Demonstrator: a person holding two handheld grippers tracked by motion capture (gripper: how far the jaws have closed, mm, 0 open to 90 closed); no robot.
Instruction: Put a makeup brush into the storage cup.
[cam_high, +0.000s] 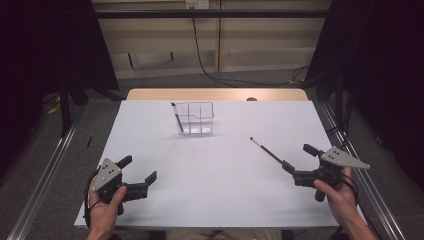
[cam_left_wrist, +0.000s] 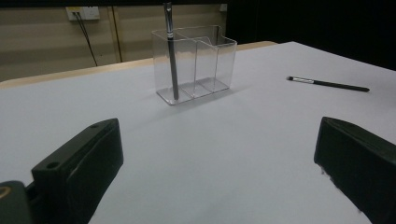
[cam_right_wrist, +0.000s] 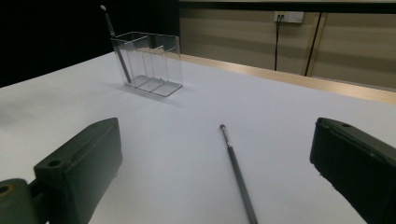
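Slim black makeup brush w/ silver ferrule lies flat on white table, right of centre, its near end just by right gripper, whose jaws are spread wide w/ nothing between them. Clear plastic 3-compartment organizer stands toward far edge w/ 2nd black brush leaning upright in its left compartment. Left gripper near front-left corner, jaws also wide apart, empty.

Black brush — clear holder
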